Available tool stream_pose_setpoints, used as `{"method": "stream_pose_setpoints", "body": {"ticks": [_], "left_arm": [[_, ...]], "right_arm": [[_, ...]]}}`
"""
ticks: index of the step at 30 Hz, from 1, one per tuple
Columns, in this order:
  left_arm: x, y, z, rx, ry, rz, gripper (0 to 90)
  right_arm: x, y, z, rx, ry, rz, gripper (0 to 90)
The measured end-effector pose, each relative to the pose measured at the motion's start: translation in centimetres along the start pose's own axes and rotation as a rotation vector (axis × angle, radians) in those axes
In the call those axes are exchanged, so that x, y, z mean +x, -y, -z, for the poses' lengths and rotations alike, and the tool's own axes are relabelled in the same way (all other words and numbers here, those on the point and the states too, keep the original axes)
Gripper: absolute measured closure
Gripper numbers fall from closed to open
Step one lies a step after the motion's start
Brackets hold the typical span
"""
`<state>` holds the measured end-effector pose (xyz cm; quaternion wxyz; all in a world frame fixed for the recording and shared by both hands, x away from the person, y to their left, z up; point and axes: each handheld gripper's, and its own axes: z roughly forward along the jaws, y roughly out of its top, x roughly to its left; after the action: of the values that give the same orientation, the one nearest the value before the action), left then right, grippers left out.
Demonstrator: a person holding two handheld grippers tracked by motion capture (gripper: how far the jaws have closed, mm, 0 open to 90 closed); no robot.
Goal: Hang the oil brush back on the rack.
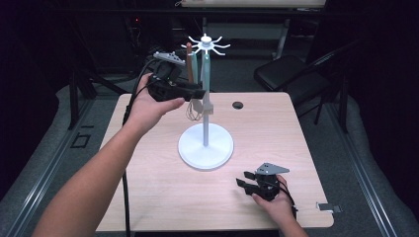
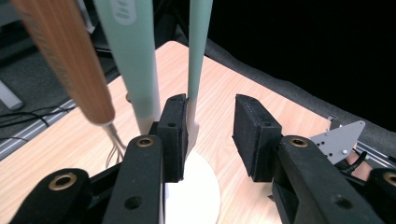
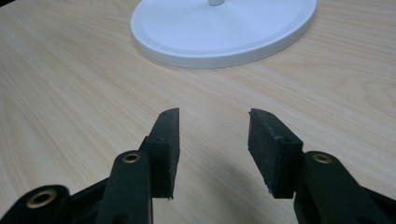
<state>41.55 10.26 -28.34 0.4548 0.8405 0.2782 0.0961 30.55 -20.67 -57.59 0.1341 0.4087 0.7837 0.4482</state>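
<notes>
A white stand [image 1: 205,147] with a round base and a crown of hooks [image 1: 205,45] holds hanging utensils: a brown-handled whisk [image 2: 65,56] and two mint-green handles, one wide [image 2: 133,56] and one thin [image 2: 196,56]. My left gripper [image 1: 197,93] is raised level beside them. In the left gripper view its jaws [image 2: 210,116] stand open; the thin mint handle lies against the left pad [image 2: 173,135], with a clear gap to the right pad. My right gripper [image 1: 243,178] rests low at the table's front right, open [image 3: 212,126] and holding nothing, pointing at the stand's base [image 3: 224,32].
The wooden table [image 1: 158,187] has a black round hole [image 1: 238,105] at the back right and a small metal clip [image 1: 328,207] at its front right edge. A black chair [image 1: 281,74] stands behind the table. Dark floor surrounds it.
</notes>
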Motion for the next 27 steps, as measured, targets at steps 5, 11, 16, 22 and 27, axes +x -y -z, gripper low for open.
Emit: {"method": "stream_pose_setpoints", "body": {"ticks": [5,11,16,22,27], "left_arm": [[0.1,0.3,0.8,0.000,-0.017,-0.007,64.4],[0.4,1.6,1.3,0.008,-0.047,-0.011,60.5],[0.7,3.1,1.9,0.006,-0.066,0.005,55.5],[1.2,5.1,2.8,0.002,-0.093,0.026,50.7],[1.5,7.5,3.2,-0.020,-0.103,0.057,49.7]], "right_arm": [[0.0,0.0,0.0,-0.003,0.003,0.000,53.8],[-0.1,0.0,0.2,-0.001,0.004,0.000,53.8],[0.0,0.0,0.1,-0.007,0.002,-0.002,53.5],[-0.1,-0.1,0.2,0.000,0.010,-0.003,53.0],[-0.2,0.0,0.3,-0.009,0.019,-0.005,52.1]]}}
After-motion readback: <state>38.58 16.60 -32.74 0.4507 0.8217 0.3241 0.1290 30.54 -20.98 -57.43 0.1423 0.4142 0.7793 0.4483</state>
